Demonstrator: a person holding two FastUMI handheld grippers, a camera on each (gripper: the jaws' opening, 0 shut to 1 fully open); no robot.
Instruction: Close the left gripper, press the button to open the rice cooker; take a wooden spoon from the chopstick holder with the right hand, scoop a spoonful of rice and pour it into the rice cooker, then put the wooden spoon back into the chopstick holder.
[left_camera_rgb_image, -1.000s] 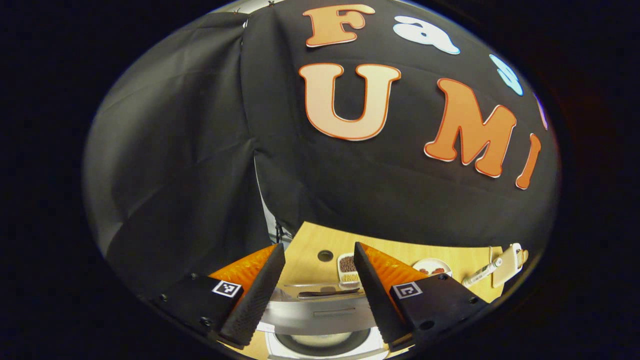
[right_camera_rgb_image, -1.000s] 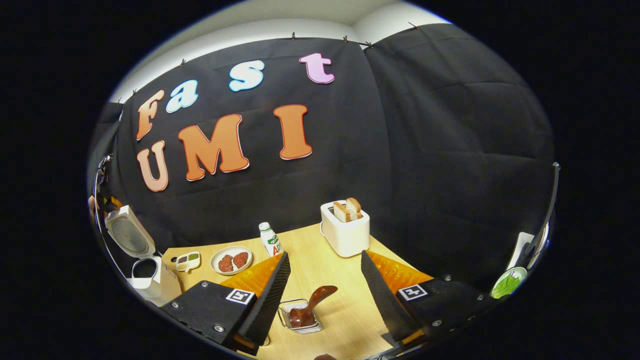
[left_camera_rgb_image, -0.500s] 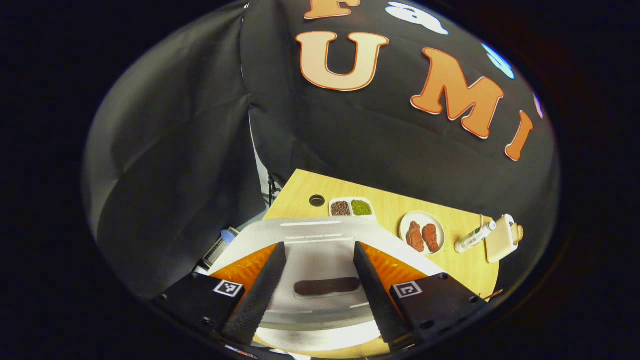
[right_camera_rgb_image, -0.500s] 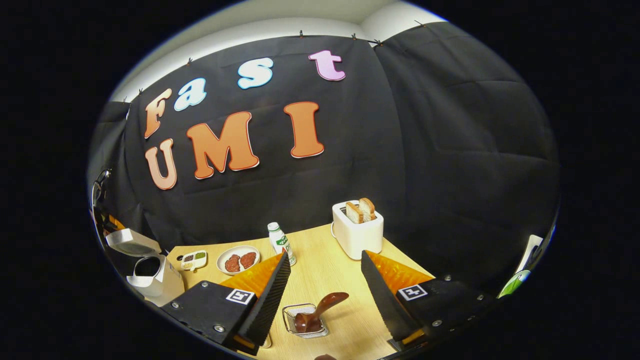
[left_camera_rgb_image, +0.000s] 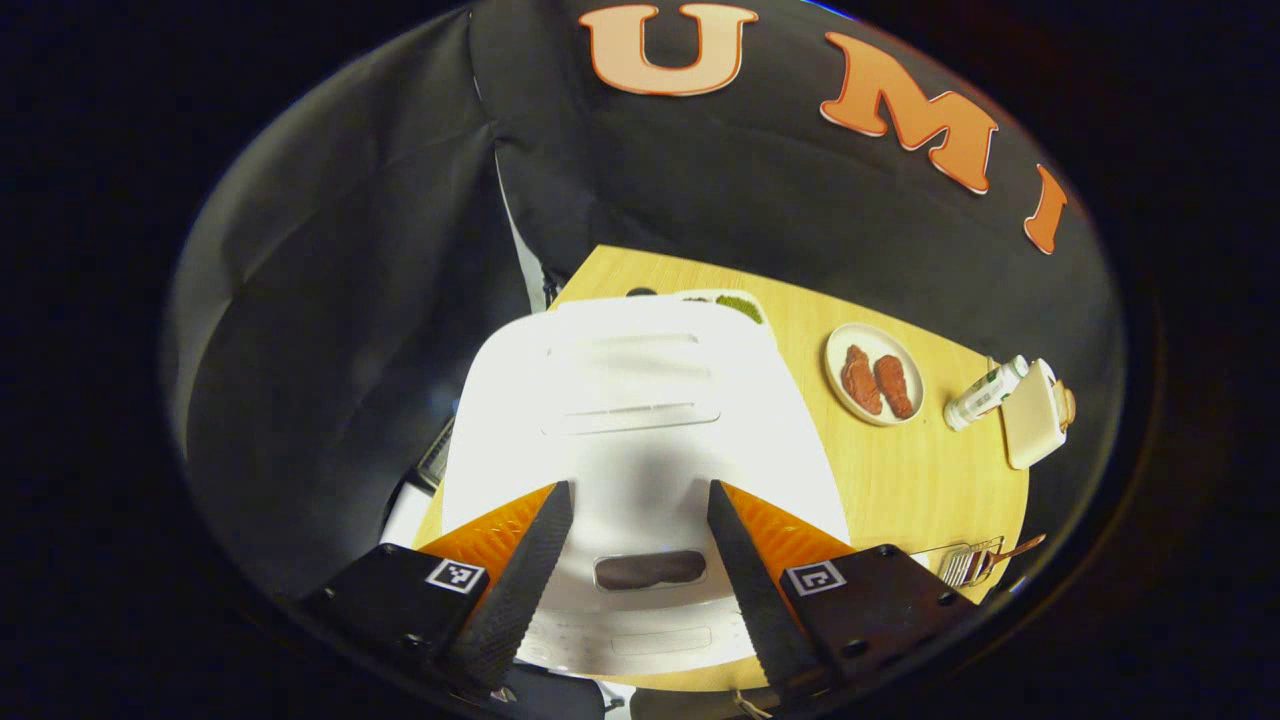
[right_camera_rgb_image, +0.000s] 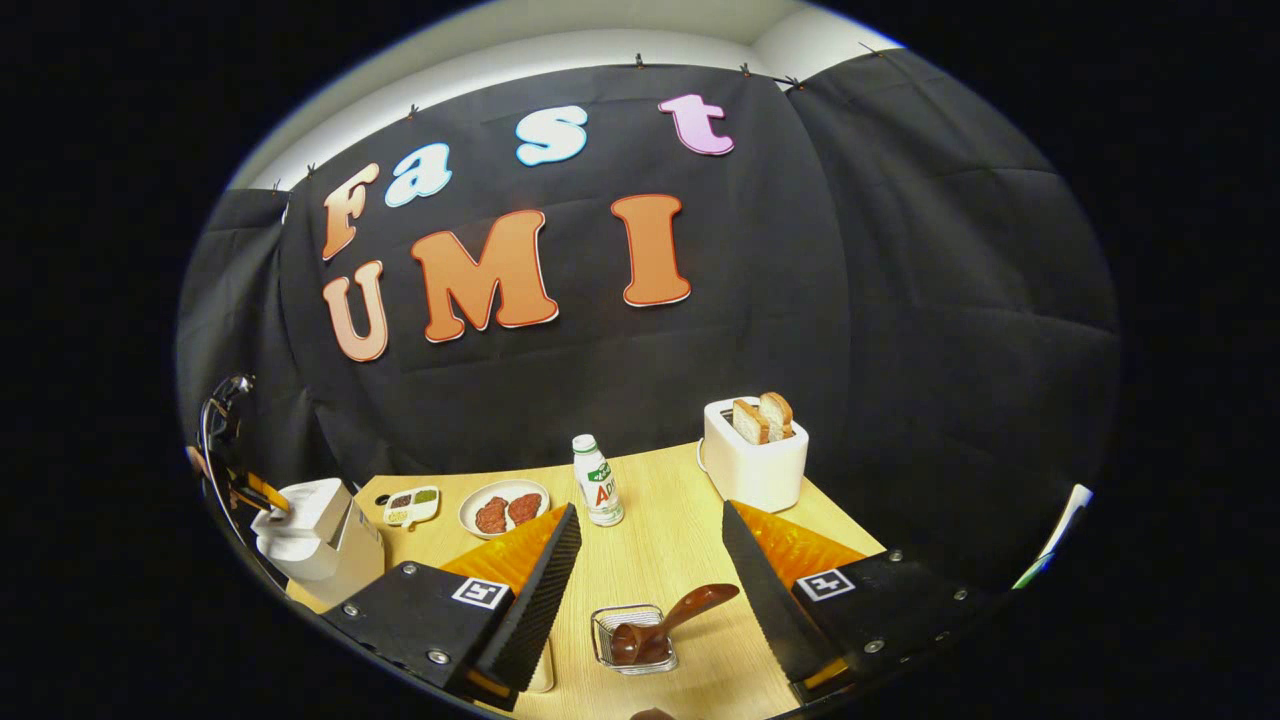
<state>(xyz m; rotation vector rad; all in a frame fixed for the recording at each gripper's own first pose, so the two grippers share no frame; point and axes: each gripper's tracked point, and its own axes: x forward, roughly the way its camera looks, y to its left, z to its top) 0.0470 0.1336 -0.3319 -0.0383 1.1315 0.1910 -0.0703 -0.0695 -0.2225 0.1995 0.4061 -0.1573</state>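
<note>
**Hovering over a closed rice cooker, both grippers empty**

Hanging above the white rice cooker (left_camera_rgb_image: 640, 420), the left gripper (left_camera_rgb_image: 640, 570) has its two fingers spread wide and holds nothing — the cooker's lid lies down and fills the gap between them. A dark oval button (left_camera_rgb_image: 650, 570) on the cooker's front sits right between the fingertips, with no finger touching it. Beyond the right finger, on the wooden table (left_camera_rgb_image: 900, 480), stand a plate of meat (left_camera_rgb_image: 875, 373), a small bottle (left_camera_rgb_image: 985, 393) and a white toaster (left_camera_rgb_image: 1035, 415); nearer that finger's base, the wire chopstick holder (left_camera_rgb_image: 965, 563) shows at the table edge.

In the right gripper view, the right gripper (right_camera_rgb_image: 645, 600) is likewise wide open and empty. Between its fingers, low and close, sits the chopstick holder (right_camera_rgb_image: 630, 640) with the wooden spoon (right_camera_rgb_image: 675, 618) in it — the handle leans toward the right finger, clear of both. Past the left finger stand the bottle (right_camera_rgb_image: 598, 494) and the meat plate (right_camera_rgb_image: 505, 508), then a small divided dish (right_camera_rgb_image: 412, 505), and farthest out the rice cooker (right_camera_rgb_image: 315, 540). The toaster (right_camera_rgb_image: 755, 460), with two slices of bread in it, stands ahead of the right finger.
</note>
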